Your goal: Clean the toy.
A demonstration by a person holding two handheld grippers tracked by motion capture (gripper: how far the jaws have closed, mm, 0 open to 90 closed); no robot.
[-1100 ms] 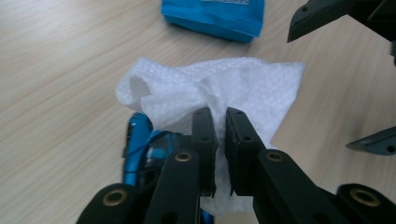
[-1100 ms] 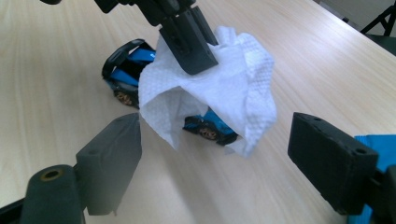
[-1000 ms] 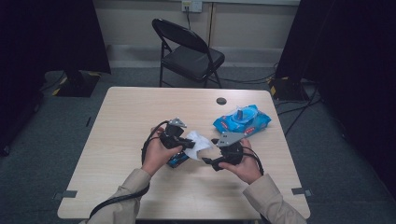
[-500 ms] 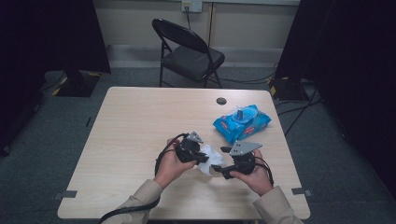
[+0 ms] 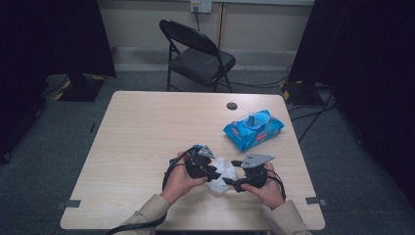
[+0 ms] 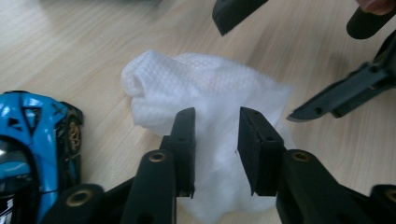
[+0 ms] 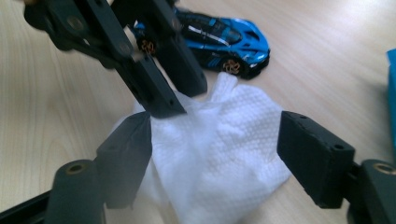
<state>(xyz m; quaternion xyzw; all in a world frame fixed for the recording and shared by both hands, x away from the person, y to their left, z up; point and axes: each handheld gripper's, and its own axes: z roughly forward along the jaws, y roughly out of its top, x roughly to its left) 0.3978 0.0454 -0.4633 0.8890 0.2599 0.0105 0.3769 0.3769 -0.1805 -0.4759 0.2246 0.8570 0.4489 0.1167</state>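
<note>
My left tongs [image 6: 215, 140] have just been opening. Their jaws now stand a little apart over the wipe [image 6: 210, 98], which lies bunched on the table [image 5: 142, 127] between my two hands. The white cloth shows through the gap between those jaws, and the pads do not press on it (as far as the left gripper view lets me judge).

My right tongs [image 7: 219, 154] have just been closing a little, yet their jaws are spread wide, one on each side of the wipe [image 7: 219, 144]. The left-hand jaw in the right gripper view lies against the edge of the cloth; the other stands clear of it. So neither pair pinches anything.

In the high view my left tongs [image 5: 211, 171] and right tongs [image 5: 230, 183] point at each other across the wipe [image 5: 220, 177], near the table's near edge and somewhat right of its middle. My left hand [image 5: 181, 180] and right hand [image 5: 266, 188] come in from below.

A blue toy car [image 7: 224, 39] sits on the table just beyond the wipe, close by my left tongs. A blue wipe pack [image 5: 253, 129] lies farther off to the right, well apart from the cloth, and a folding chair [image 5: 198, 54] stands beyond the table's far edge.
</note>
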